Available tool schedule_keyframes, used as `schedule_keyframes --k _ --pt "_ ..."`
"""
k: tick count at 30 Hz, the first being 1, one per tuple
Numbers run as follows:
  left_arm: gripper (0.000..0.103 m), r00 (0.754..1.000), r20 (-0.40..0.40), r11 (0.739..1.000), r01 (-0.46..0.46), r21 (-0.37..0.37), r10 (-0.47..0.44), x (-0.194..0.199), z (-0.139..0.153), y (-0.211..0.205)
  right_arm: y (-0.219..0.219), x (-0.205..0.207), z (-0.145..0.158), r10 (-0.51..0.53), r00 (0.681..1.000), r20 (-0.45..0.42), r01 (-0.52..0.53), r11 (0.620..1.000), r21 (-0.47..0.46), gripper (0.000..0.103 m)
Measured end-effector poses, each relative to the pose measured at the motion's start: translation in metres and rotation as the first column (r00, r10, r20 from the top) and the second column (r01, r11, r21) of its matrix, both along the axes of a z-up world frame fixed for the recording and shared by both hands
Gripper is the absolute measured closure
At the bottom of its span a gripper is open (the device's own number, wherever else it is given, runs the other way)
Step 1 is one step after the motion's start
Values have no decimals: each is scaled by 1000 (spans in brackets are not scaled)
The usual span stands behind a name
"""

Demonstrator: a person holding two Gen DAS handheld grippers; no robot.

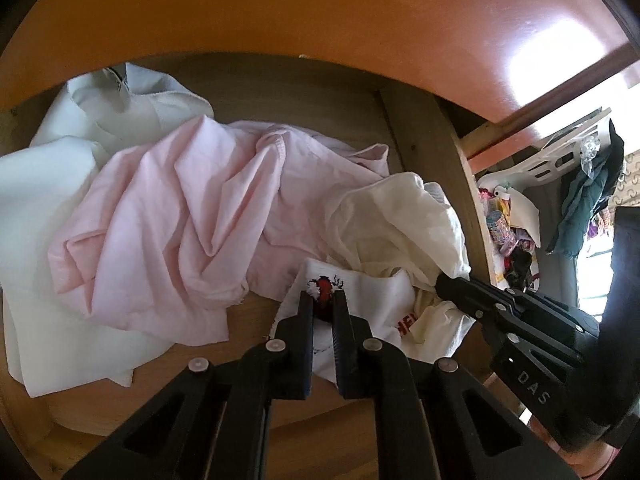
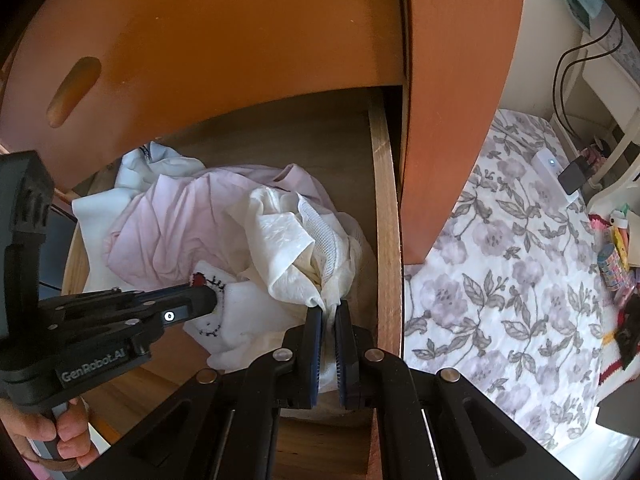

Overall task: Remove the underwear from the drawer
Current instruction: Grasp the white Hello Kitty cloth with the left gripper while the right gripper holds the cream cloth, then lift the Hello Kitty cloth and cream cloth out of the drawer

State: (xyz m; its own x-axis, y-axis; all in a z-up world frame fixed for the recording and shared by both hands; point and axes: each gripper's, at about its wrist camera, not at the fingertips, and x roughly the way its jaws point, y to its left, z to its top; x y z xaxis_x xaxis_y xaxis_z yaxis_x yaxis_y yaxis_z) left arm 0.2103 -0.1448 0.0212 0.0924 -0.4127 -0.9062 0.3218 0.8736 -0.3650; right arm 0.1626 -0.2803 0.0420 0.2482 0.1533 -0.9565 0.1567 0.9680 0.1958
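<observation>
An open wooden drawer holds a heap of clothes. A small white underwear piece with a red and black print lies at the front, and my left gripper is shut on its printed edge. From the right wrist view the same gripper comes in from the left onto that piece. A crumpled cream garment with a mesh part sits by the drawer's right wall. My right gripper is shut on its lower fold, and its tip shows buried in the cream cloth.
A large pink garment and a white one fill the drawer's left and back. The orange drawer front above overhangs the opening. A floral bedspread lies to the right. A hand holds the left gripper's handle.
</observation>
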Motion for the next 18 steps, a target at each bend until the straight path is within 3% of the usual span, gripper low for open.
schedule_keyframes --k 11,18 --pt "95 989 132 997 -57 -44 63 -27 39 42 9 -6 12 -6 999 42 5 1000 13 96" --pt "96 969 204 988 -126 -88 142 -41 52 70 16 -16 33 -7 993 121 3 1000 30 96"
